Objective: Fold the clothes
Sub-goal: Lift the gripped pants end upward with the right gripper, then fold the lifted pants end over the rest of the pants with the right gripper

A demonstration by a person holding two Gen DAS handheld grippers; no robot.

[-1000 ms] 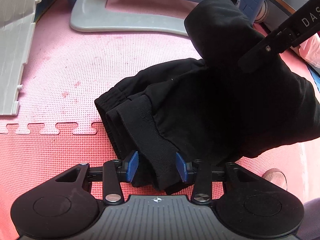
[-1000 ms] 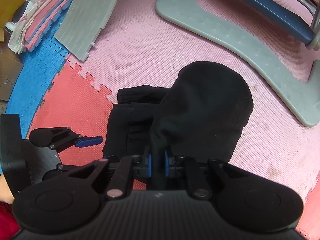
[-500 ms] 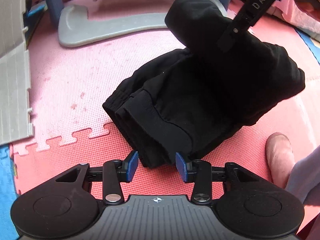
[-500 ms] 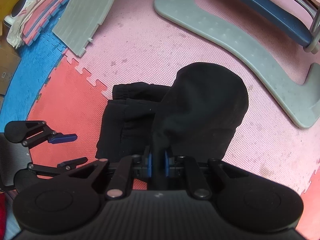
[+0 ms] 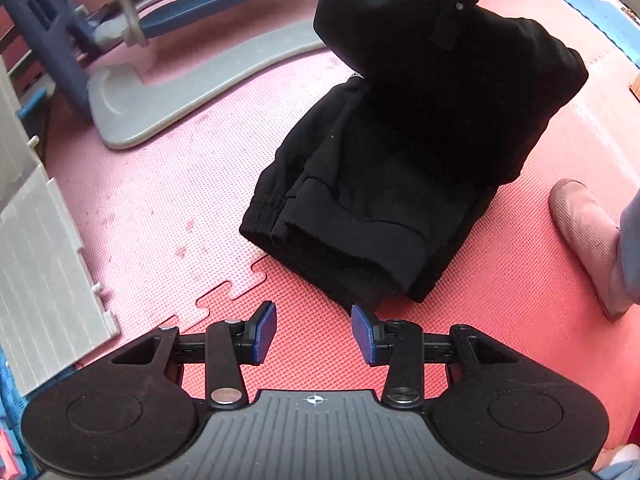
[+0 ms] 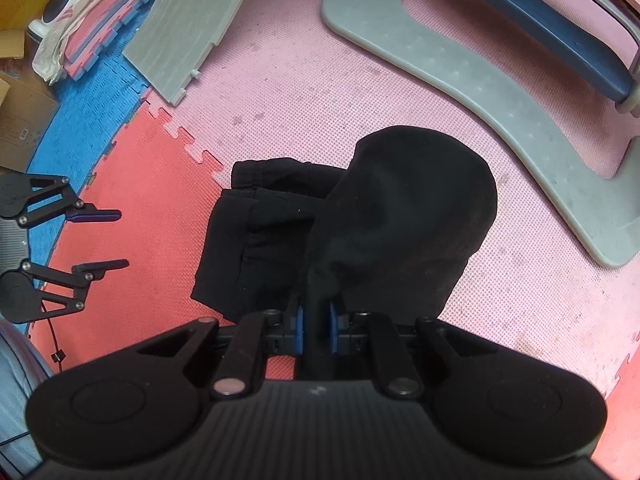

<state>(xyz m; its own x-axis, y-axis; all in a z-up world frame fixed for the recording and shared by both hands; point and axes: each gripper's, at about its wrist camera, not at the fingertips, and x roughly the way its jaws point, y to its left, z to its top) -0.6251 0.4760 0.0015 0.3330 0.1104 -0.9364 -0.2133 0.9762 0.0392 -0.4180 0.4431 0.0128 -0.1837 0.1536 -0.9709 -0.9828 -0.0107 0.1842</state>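
Black garment [image 5: 372,184] lies part-folded on the foam mat [image 5: 160,184]; your right gripper [image 6: 316,326] pinches its raised fold, left gripper [image 5: 314,330] wide, empty. Releasing early could let the fold spring open.

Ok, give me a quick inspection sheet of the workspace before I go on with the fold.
Surface: foam puzzle mat, pink and red tiles, stained.
Job's things: black garment partly folded on the mat, its far end lifted.
Clutter: grey ribbed panel; stacked mats; cardboard box.
Grippers: left gripper open, holding nothing, just short of the garment's edge; right gripper shut on the cloth.
Cables: thin black cable by the left gripper.
Surroundings: grey curved base, blue frame, pink slipper.
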